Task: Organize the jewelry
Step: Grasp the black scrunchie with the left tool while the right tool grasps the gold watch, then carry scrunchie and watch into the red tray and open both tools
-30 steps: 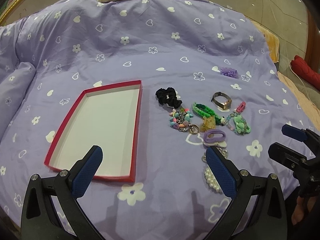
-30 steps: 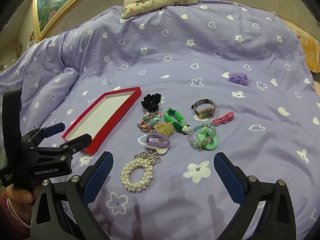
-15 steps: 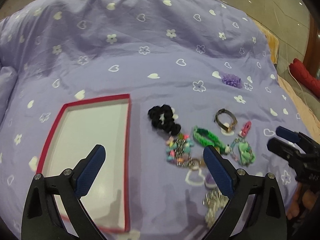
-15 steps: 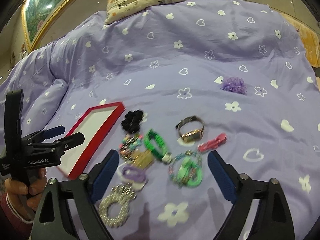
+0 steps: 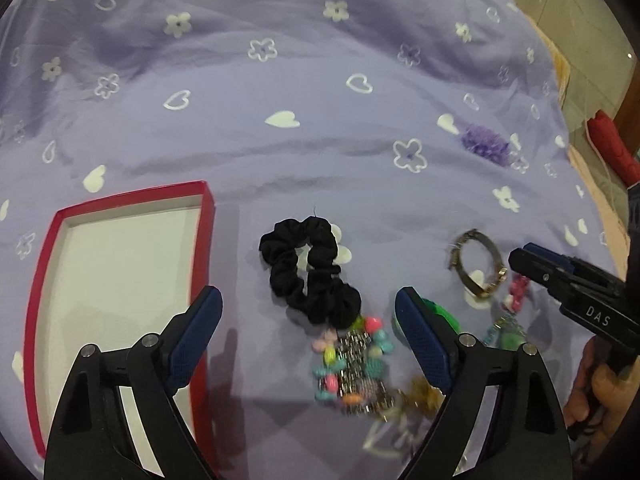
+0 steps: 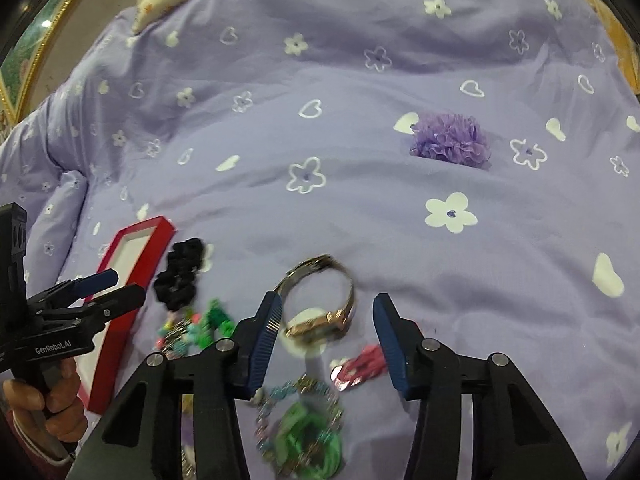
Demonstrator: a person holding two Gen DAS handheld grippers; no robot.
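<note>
On the purple bedspread (image 6: 360, 208), the right tool (image 6: 326, 330) is spread around the wristwatch (image 6: 324, 304); the left tool (image 5: 308, 328) is spread over the black scrunchie (image 5: 310, 270), beside the red box (image 5: 44, 248).

On the bed (image 5: 280, 168) the tray (image 5: 120, 280) lies at the left, with the scrunchie (image 5: 308, 268) just to its right. Directly nearer than the scrunchie comes the beaded charm bracelet (image 5: 352, 364). Further right sits the watch (image 6: 320, 300), between the right tongs (image 6: 326, 340); the hair clip (image 6: 362, 362) lies just beside it. Well behind, the ruffled hair flower (image 6: 450, 140) sits alone.
</note>
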